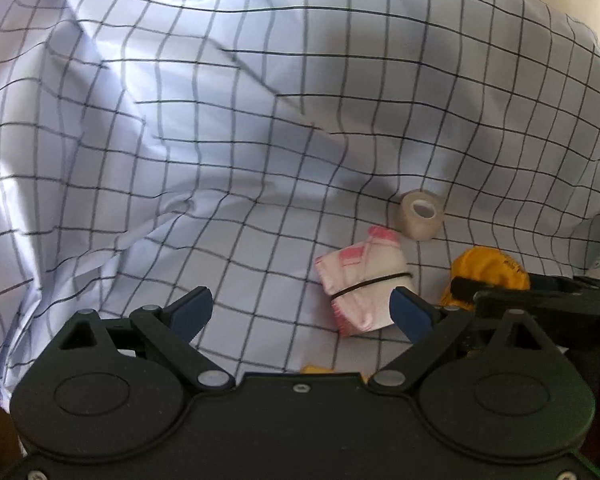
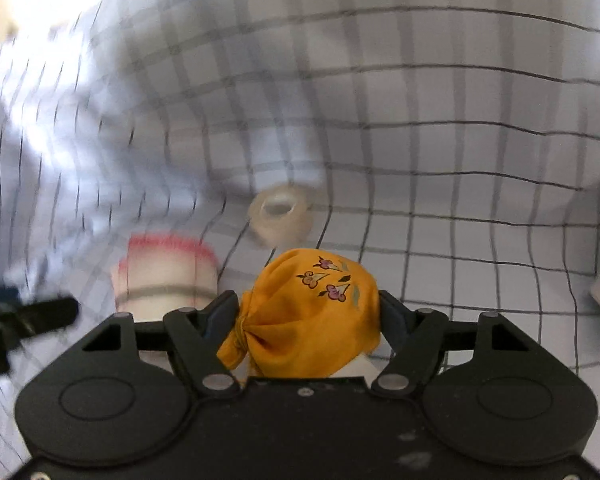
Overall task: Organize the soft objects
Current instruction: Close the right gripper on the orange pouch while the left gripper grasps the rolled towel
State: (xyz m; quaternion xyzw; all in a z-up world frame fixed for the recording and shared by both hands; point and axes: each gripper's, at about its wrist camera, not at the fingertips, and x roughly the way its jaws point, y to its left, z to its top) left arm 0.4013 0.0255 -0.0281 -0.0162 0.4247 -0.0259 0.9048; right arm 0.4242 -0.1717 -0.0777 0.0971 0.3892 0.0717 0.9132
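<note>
soft objects are seen lying on a rumpled white bed sheet [image 1: 260, 120] with a dark grid. a yellow embroidered cloth bundle [image 2: 312, 316] sits between the fingers of the right tongs [image 2: 308, 316], which are pressed against its two sides. just left of it, a white and pink rolled cloth [image 1: 360, 284], bound by a black elastic band [image 1: 370, 282], is seen. a beige bandage roll [image 1: 422, 214] lies just behind both. the left tongs [image 1: 304, 312] are held wide apart over bare sheet, with nothing gripped.
</note>
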